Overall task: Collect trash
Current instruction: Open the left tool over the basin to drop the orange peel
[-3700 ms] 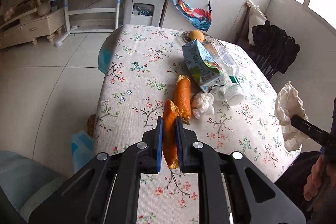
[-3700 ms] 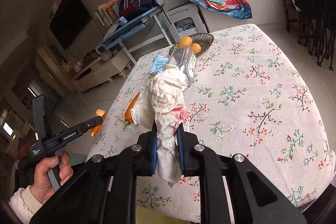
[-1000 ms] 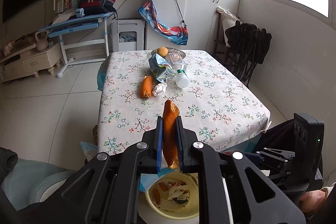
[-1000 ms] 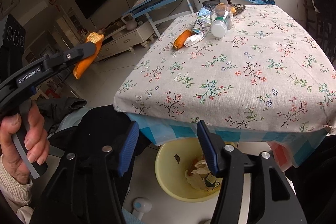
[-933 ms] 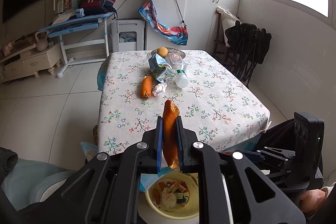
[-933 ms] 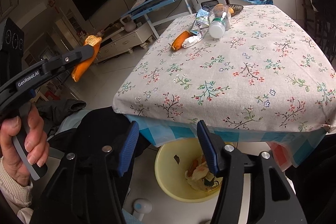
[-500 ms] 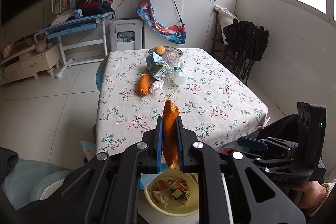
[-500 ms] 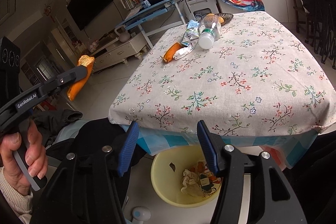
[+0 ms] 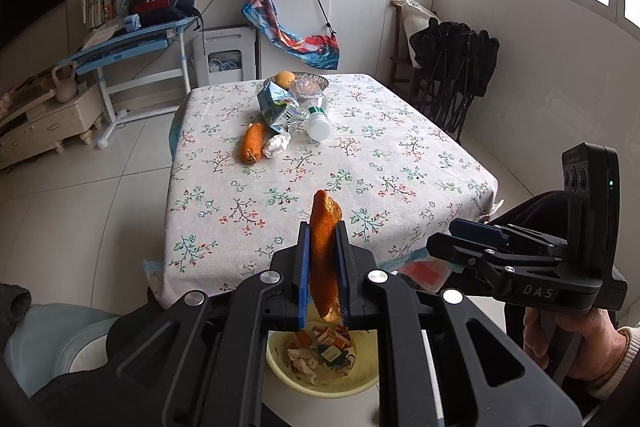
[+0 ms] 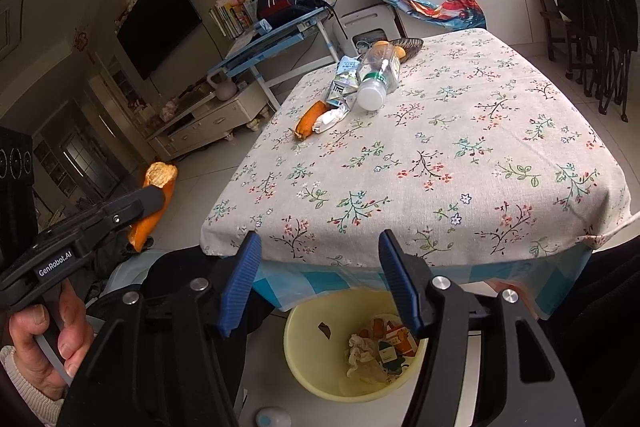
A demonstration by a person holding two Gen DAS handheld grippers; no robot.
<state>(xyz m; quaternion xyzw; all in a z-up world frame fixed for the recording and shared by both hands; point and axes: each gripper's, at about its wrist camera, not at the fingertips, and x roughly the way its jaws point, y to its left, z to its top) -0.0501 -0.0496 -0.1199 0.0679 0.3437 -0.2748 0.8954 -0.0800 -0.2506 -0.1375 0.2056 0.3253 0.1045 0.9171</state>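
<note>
**Peel over the bin, more trash on the bench**

A floral-clothed bench (image 9: 400, 163) fills the room; a yellow bin (image 10: 304, 355) below its near edge already holds scraps. The left gripper (image 9: 322, 267) clamps an orange peel (image 9: 325, 247) above it. The right gripper (image 10: 320, 279) is empty, its fingers parting. A second peel (image 9: 253, 142), tissue (image 9: 277, 143), carton (image 9: 274, 105) and bottle (image 9: 314, 115) remain at the far end.

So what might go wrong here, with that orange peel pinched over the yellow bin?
The left gripper clamps the orange peel above the near rim of the yellow bin, not its middle, so released now it might glance off onto the floor. The right gripper, its jaws opening with nothing between them, hangs over the same bin, so the two tools could bump. The tablecloth edge hangs close by and might catch a finger.
</note>
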